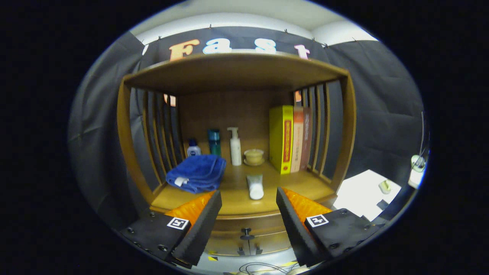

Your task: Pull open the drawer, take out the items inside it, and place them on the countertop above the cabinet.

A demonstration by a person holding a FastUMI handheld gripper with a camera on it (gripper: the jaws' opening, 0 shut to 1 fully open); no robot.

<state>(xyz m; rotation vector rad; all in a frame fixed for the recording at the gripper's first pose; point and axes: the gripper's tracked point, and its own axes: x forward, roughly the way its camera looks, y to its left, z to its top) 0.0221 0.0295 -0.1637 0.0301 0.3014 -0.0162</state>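
Note:
My gripper [248, 198] is open, its two fingers spread wide with nothing between them, held in front of a wooden cabinet. Below and between the fingers is the drawer front [229, 238], shut, with a small dark knob [247, 231]. Above it lies the countertop [301, 187]. On the countertop a white tube [255, 186] lies just beyond the fingers, and a folded blue towel [198, 173] rests to its left. The drawer's inside is hidden.
At the back of the countertop stand a small white-and-blue bottle [193, 149], a teal bottle [214, 141], a white pump bottle [235, 147] and a small lidded cup [254, 156]. Three upright books [289, 139] stand at the right. Slatted side walls and a top shelf [233, 70] enclose the space. A white table [363, 194] stands right of the cabinet.

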